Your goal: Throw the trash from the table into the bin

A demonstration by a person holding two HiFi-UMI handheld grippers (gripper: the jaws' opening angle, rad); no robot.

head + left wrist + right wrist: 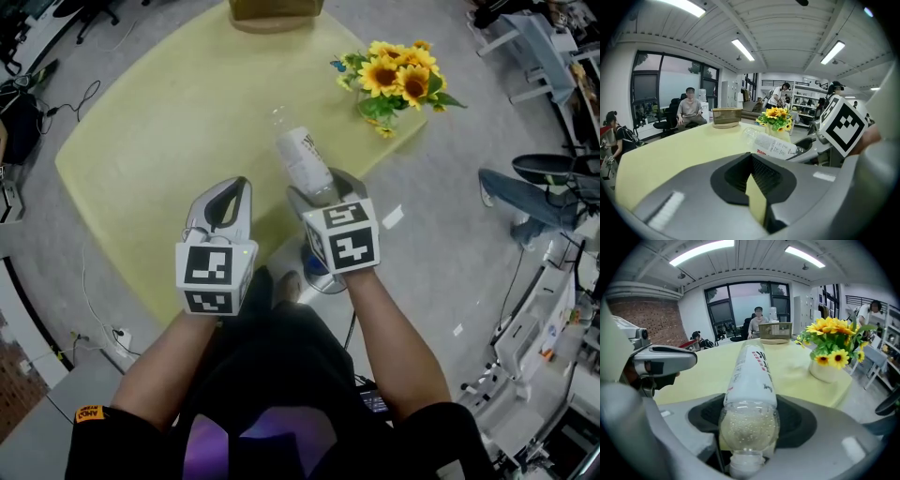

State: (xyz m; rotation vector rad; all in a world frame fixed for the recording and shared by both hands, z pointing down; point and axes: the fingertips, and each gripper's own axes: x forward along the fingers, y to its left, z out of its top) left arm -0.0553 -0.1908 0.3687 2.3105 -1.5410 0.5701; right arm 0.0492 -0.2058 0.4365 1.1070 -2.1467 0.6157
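Over the near right edge of the yellow desk [169, 141], whose far brown box [277, 11] is perhaps the bin, we judge the right hand-held gripper [314, 192], clamped on the plastic bottle [302, 159] near its cap, should carry it level, the left hand-held gripper [236, 187] closed on nothing.

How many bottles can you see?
1. The plastic bottle is clamped in the right gripper, over the yellow table. Others may be hidden from view.
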